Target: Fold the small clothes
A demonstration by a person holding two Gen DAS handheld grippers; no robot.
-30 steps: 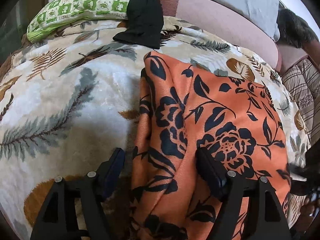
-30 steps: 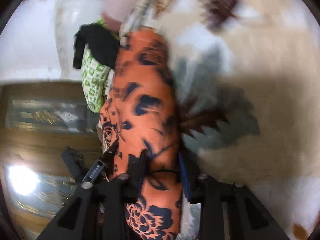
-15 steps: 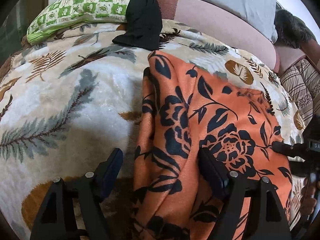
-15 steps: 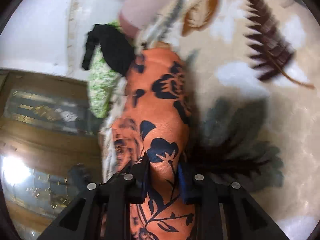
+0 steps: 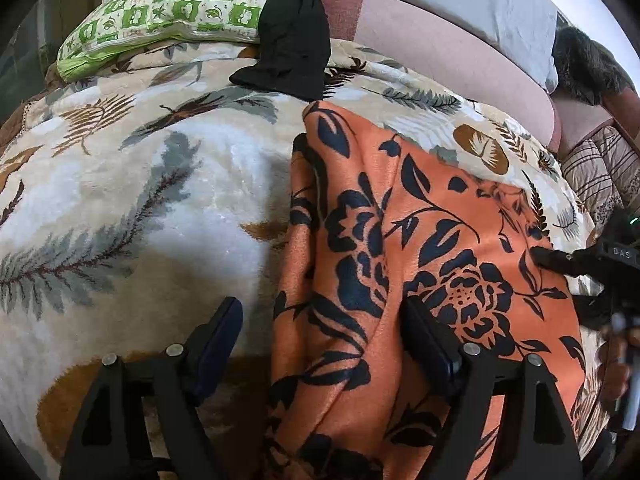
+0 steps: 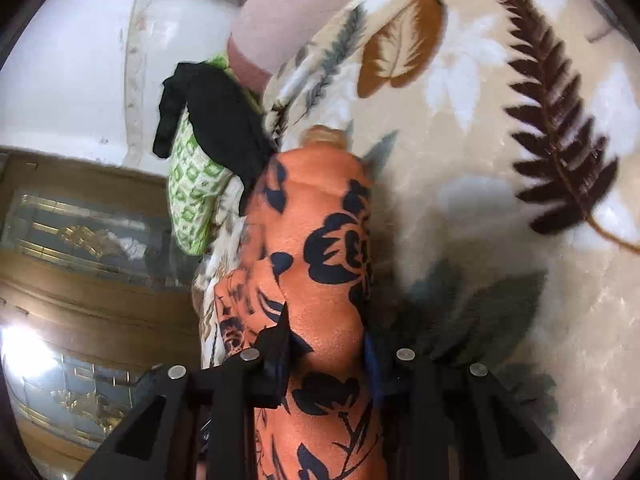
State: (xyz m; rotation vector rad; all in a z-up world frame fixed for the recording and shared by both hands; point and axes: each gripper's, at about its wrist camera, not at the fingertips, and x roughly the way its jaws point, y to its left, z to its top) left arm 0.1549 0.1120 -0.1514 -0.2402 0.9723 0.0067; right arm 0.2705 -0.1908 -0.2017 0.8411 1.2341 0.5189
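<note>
Bed blanket (image 5: pixel 120 184) unchanged. Orange floral garment (image 5: pixel 420 240) lies on it, now spread flatter than before. Right tongs (image 6: pixel 324 356) still pinch its edge, swung lower; left tongs (image 5: pixel 320 344) stay spread over it.

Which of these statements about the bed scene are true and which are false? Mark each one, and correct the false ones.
1. The right gripper is shut on the orange floral cloth. True.
2. The left gripper is clamped shut. False: its jaws stand wide open, with the cloth's edge between them.
3. A black garment lies partly over the green patterned pillow. True.
4. The orange floral cloth lies on a bare wooden table. False: it lies on a leaf-patterned blanket.
</note>
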